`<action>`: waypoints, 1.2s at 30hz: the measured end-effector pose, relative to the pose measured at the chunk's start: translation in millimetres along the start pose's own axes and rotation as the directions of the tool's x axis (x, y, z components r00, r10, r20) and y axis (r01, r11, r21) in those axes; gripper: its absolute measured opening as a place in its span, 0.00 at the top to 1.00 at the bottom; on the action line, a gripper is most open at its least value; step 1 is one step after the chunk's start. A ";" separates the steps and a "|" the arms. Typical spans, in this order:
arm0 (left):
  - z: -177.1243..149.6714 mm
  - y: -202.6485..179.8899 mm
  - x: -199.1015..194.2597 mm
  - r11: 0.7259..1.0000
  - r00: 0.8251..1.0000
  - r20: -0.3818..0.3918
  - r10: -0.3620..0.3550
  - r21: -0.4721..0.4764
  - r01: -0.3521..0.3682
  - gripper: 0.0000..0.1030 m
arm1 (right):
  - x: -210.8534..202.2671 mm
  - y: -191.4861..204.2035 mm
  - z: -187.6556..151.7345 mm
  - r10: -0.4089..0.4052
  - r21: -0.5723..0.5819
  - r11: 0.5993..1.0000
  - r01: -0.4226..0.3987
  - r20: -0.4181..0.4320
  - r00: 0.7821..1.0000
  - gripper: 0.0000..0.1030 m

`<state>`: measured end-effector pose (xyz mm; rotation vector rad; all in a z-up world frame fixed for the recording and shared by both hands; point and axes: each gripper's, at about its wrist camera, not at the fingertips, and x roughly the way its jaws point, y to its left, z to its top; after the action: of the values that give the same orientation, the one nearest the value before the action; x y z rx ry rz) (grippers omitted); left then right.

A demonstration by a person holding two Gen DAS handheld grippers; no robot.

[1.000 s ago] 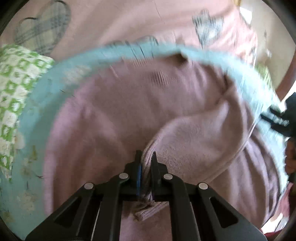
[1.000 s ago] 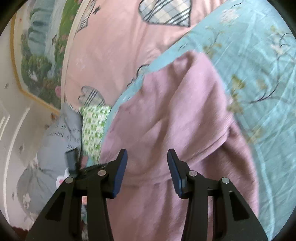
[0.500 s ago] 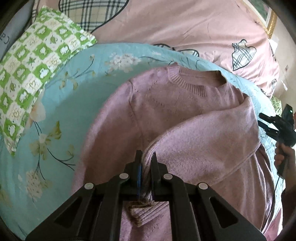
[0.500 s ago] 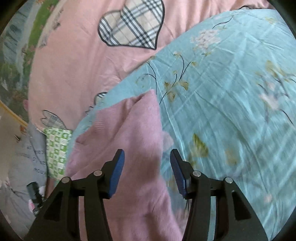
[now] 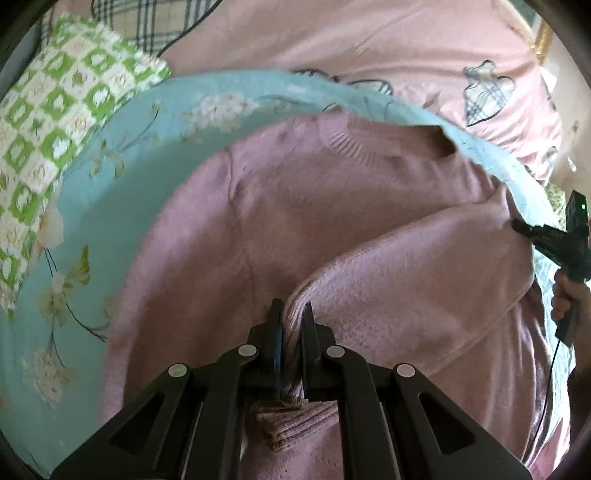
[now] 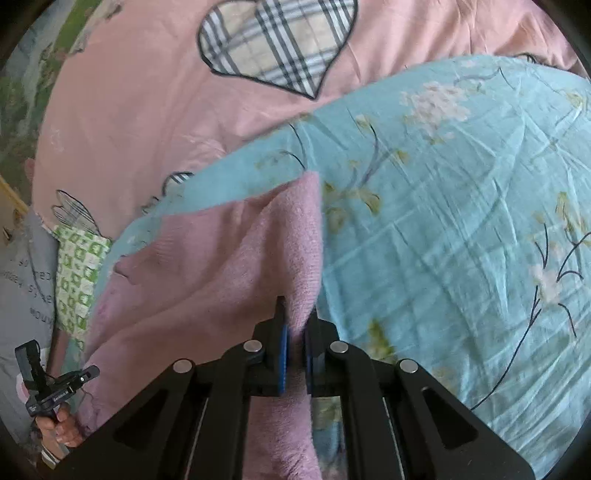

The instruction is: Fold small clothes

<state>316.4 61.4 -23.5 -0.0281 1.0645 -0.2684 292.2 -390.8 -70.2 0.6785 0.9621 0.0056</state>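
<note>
A home bedroom: pink heart-patched duvet (image 6: 147,122), floral blue sheet (image 6: 461,229), green-checked pillow (image 5: 55,122), gilt-framed picture (image 5: 541,35).

Mauve sweater (image 5: 332,229) (knit) on turquoise floral sheet (image 6: 461,221); pink duvet (image 6: 147,110) bears plaid hearts.

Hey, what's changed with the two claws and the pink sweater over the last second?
The right claw was open above the pink sweater; it moved to the sweater's outer edge and shut on a fold of it there. The left claw stayed clamped on the bunched ribbed cuff throughout. The sweater lies spread on the blue floral cloth as before, sleeve folded across its front.
</note>
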 end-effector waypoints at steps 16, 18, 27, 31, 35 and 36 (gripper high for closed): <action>-93.8 5.2 -113.4 0.990 0.995 0.083 -0.060 -0.122 0.070 0.49 | -80.9 53.7 -95.5 0.177 -0.068 0.982 -0.177 -0.015 0.984 0.54; -114.1 8.9 -125.9 0.988 0.995 0.078 -0.056 -0.137 0.067 0.47 | -88.3 64.2 -120.0 0.213 -0.071 0.974 -0.216 -0.051 0.976 0.54; -201.6 10.5 -159.2 0.986 1.000 0.027 0.012 -0.169 -0.007 0.42 | -108.6 85.9 -199.5 0.282 -0.040 0.957 -0.288 -0.114 0.952 0.54; -224.5 24.4 -168.8 0.979 1.000 0.020 0.018 -0.204 -0.013 0.42 | -117.0 90.1 -223.6 0.297 -0.029 0.952 -0.303 -0.128 0.946 0.54; -244.1 41.0 -172.3 0.965 1.000 0.005 -0.004 -0.262 0.005 0.40 | -122.9 95.8 -240.3 0.306 -0.041 0.948 -0.315 -0.142 0.941 0.54; -247.1 44.0 -171.8 0.962 1.000 0.002 -0.020 -0.272 0.020 0.40 | -123.7 97.8 -244.3 0.307 -0.047 0.947 -0.317 -0.146 0.940 0.54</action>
<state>32.9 170.0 -3.1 -0.2864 1.0959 -0.1379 62.6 -220.0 -18.4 0.7675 0.9721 0.3701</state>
